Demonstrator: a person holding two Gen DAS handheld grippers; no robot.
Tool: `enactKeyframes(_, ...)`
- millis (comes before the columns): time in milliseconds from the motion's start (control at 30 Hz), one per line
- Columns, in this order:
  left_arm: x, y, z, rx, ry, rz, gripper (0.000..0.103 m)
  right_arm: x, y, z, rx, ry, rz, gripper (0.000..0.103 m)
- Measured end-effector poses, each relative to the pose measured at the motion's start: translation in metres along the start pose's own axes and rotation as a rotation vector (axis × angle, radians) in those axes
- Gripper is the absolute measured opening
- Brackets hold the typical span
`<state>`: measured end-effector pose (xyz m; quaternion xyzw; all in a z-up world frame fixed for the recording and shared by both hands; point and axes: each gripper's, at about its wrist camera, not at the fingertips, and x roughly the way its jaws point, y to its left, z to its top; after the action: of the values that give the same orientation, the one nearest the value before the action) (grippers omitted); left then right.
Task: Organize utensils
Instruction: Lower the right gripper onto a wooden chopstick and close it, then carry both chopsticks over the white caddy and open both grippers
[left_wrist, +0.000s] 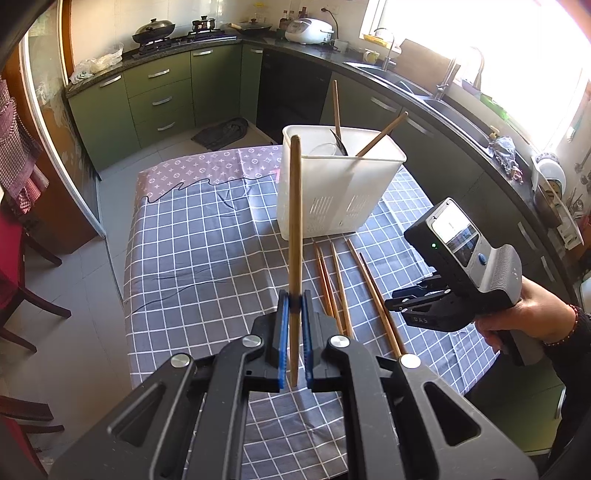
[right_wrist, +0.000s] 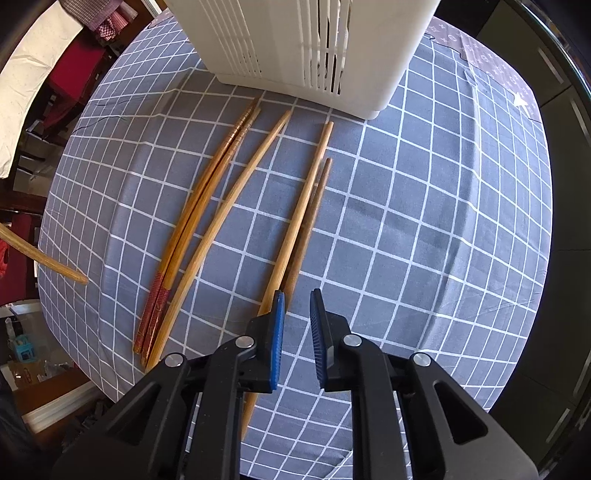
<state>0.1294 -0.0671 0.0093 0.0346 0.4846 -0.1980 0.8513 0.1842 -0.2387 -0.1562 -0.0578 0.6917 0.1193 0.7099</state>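
Right wrist view: right claw (right_wrist: 297, 295) points down, jaws narrow with nothing held, above the near end of two chopsticks (right_wrist: 295, 225) whose length runs toward the white basket (right_wrist: 388, 74). Left claw (left_wrist: 294, 301) grips one upright chopstick (left_wrist: 294, 221).

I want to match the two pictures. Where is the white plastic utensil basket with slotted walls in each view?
Left wrist view: the white plastic utensil basket stands upright in the upper middle, on the far part of the grey checked tablecloth.
Right wrist view: the basket fills the top middle, cut off by the top edge.
Shared landmark: the wooden chopsticks lying on the cloth, just in front of the basket.
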Motion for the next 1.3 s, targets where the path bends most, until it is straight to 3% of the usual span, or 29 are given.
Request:
enactKeyframes(367,0.004,-0.002,0.000,0.010,0.016,0.001,0.007,0.011,0.006,0.002,0.006,0.003,-0.004,0.015)
enactKeyframes(600,0.006,-0.004,-0.001,0.014,0.020,-0.001,0.007,0.007,0.010,0.003,-0.001,-0.025,-0.009,0.007)
enactKeyframes(800,0.004,-0.005,0.000,0.017,0.016,0.004,0.007,-0.022,-0.005,-0.013,-0.003,-0.139,0.034,0.007)
enactKeyframes(1067,-0.005,-0.005,0.004,0.017,-0.003,0.008,0.007,-0.090,-0.017,-0.068,0.004,-0.379,0.135,0.007)
enactKeyframes(1300,-0.017,-0.007,0.007,0.018,-0.023,0.019,0.007,-0.115,-0.026,-0.093,0.032,-0.493,0.177,0.007)
